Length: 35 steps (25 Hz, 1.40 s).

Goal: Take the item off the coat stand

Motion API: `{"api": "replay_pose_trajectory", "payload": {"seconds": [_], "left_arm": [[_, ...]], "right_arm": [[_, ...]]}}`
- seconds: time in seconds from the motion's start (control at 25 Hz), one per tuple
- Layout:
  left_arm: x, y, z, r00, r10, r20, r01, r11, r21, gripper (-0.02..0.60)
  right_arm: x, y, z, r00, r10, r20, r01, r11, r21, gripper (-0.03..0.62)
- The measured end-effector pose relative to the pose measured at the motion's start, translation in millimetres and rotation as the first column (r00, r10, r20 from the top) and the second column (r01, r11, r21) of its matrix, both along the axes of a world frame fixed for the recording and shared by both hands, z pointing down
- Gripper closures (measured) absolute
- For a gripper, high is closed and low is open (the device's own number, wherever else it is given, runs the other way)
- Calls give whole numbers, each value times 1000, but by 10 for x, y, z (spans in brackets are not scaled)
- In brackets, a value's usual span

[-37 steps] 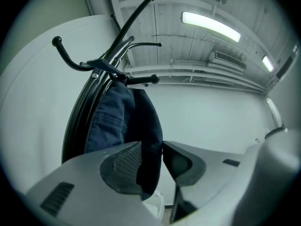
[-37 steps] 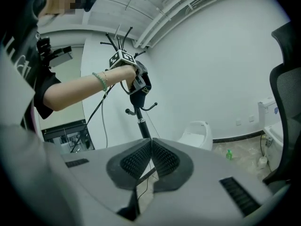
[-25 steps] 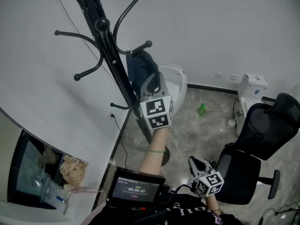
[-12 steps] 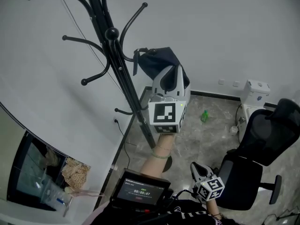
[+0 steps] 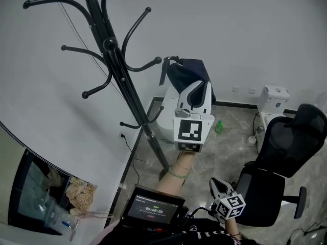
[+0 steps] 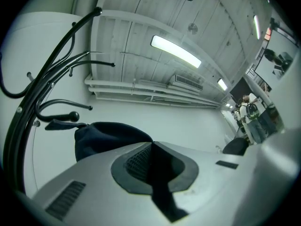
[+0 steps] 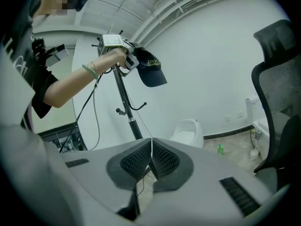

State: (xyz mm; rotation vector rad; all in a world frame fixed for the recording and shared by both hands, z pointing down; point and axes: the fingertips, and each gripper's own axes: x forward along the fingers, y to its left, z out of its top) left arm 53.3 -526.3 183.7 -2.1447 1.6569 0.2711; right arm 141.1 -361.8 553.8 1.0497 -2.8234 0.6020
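Observation:
A black coat stand [image 5: 116, 65] rises at the left, its hooks bare. A dark navy cap [image 5: 186, 72] hangs free to the right of the nearest hook [image 5: 156, 62], apart from it. My left gripper [image 5: 196, 87] is shut on the cap and held high. In the left gripper view the cap [image 6: 104, 136] bulges just past the closed jaws, with the stand's hooks [image 6: 71, 116] behind it. The right gripper view shows the cap [image 7: 150, 72] raised beside the stand's pole [image 7: 124, 100]. My right gripper [image 5: 215, 177] sits low near my body, shut with nothing in it [image 7: 151, 160].
A white toilet-like fixture [image 5: 166, 120] stands by the wall behind my left arm. A black office chair [image 5: 283, 154] is at the right, a green bottle [image 5: 219, 126] on the marble floor, a white unit [image 5: 272, 99] by the wall. A small screen [image 5: 151, 206] sits below.
The cap hung by the stand's hook a second ago. My left gripper has lifted it and carried it right, clear of the hook. The right gripper stayed put.

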Motion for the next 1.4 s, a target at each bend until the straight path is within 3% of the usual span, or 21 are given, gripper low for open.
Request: {"api": "replay_pose_trajectory", "payload": {"seconds": [0.4, 0.6, 1.04, 1.4], "left_arm": [[-242, 231, 964, 1000, -3, -20, 0, 987, -163, 566], [-336, 544, 1428, 1000, 20, 6, -18, 973, -228, 566], [-441, 1670, 1858, 988, 126, 85, -96, 951, -294, 566], [-1137, 2741, 2029, 994, 113, -5, -108, 936, -336, 566]], "right_arm": [[-132, -17, 102, 999, -40, -18, 40, 999, -17, 576], [-337, 3, 139, 995, -92, -31, 92, 995, -25, 576], [-917, 302, 142, 985, -163, -51, 162, 986, -29, 576], [-1456, 1163, 158, 983, -172, -59, 169, 984, -55, 576]]}}
